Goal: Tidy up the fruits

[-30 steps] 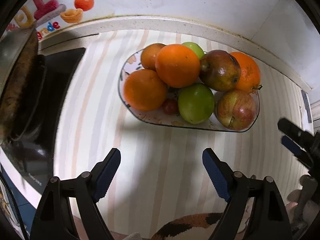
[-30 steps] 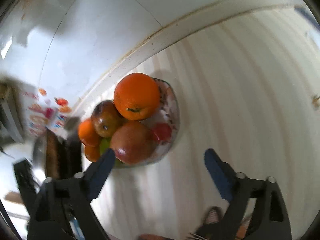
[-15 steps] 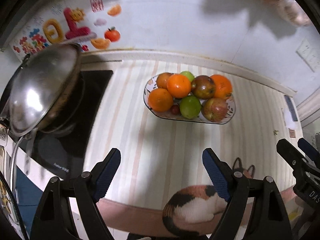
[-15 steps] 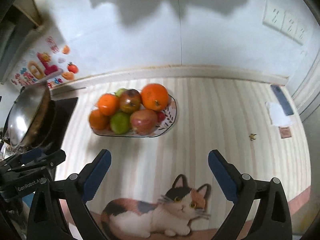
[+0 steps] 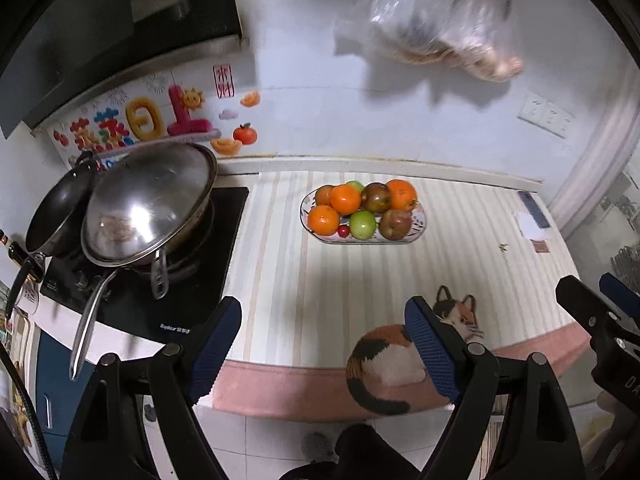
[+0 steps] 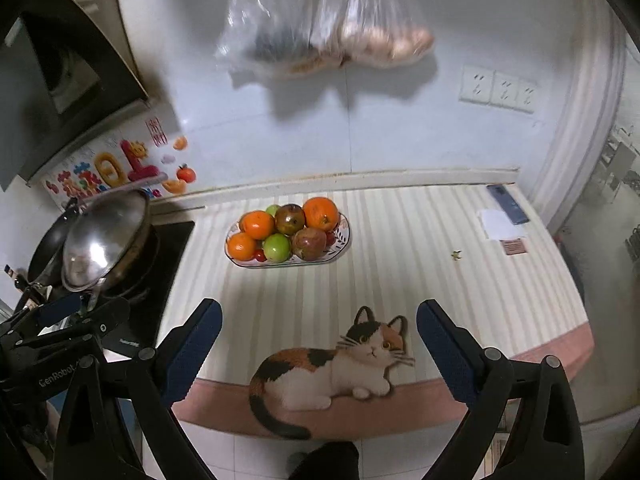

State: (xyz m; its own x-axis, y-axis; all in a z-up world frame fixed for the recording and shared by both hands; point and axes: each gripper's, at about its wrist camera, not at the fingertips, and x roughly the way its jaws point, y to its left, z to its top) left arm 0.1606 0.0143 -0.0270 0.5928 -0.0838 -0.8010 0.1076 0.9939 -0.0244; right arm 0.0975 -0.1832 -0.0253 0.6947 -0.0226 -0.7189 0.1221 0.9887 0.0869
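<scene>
A patterned oval plate [image 5: 416,229] [image 6: 344,236] stands on the striped counter mat, far from both grippers. It holds several oranges [image 5: 346,199] [image 6: 321,213], a green apple [image 5: 363,224] [image 6: 277,247], reddish apples [image 5: 395,223] [image 6: 309,243] and a small red fruit [image 5: 343,231]. My left gripper [image 5: 324,350] is open and empty, back beyond the counter's front edge. My right gripper [image 6: 319,346] is open and empty, level with the cat picture [image 6: 336,364].
A stove [image 5: 132,280] with a lidded steel pan [image 5: 150,204] and a black wok [image 5: 60,212] stands at the left. Plastic bags [image 6: 320,28] hang on the wall above the plate. A phone [image 6: 508,203] and papers lie at the far right.
Both grippers have pulled back and up from the fruit plate, from close over it to beyond the counter's front edge. Both stayed open and empty.
</scene>
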